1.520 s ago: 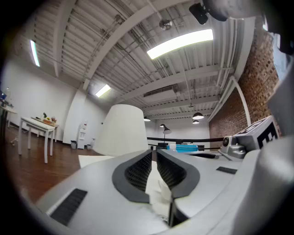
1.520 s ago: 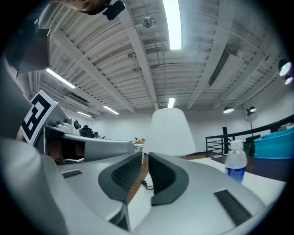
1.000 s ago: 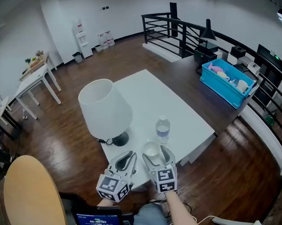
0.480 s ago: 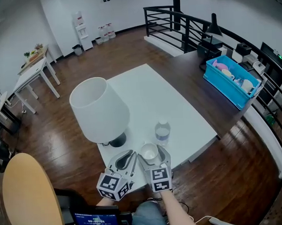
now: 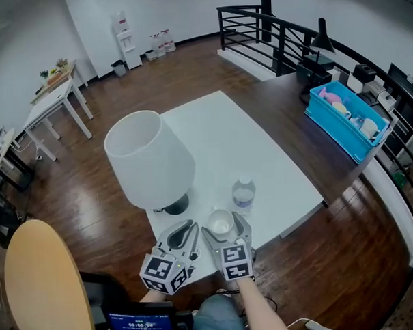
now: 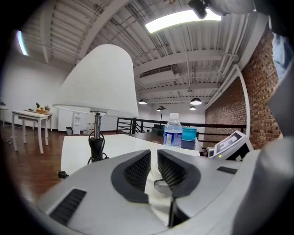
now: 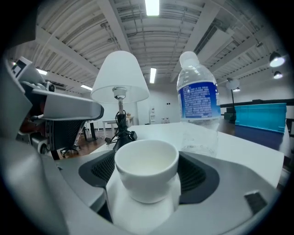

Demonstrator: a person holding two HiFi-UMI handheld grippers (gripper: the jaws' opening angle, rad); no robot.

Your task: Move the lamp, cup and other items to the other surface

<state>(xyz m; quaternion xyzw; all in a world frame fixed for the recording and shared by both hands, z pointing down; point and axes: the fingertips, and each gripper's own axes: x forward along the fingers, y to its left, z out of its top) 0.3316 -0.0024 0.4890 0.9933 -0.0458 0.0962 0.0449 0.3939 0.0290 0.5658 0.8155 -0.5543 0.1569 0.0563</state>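
A white lamp (image 5: pixel 149 160) with a wide shade stands on the white table (image 5: pixel 239 139), its dark base at the front left. A clear water bottle (image 5: pixel 243 193) stands to its right. A small white cup (image 5: pixel 221 223) sits near the table's front edge between the jaws of my right gripper (image 5: pixel 224 226). Those jaws have just been opening; they stand wide beside the cup (image 7: pixel 146 167), with a slim gap on its left side. My left gripper (image 5: pixel 185 231) sits just left of it, shut and empty, pointing toward the lamp (image 6: pixel 98 80).
A dark table at the right carries a blue bin (image 5: pixel 348 120) of items and a black desk lamp (image 5: pixel 322 43). A black railing (image 5: pixel 282 27) runs behind it. A yellow chair back (image 5: pixel 41 284) is at the lower left, and a small white side table (image 5: pixel 57 99) at the far left.
Both grippers have sunk a little at the table's front edge. The right jaws have spread wider around the cup. Lamp and bottle stay in place.
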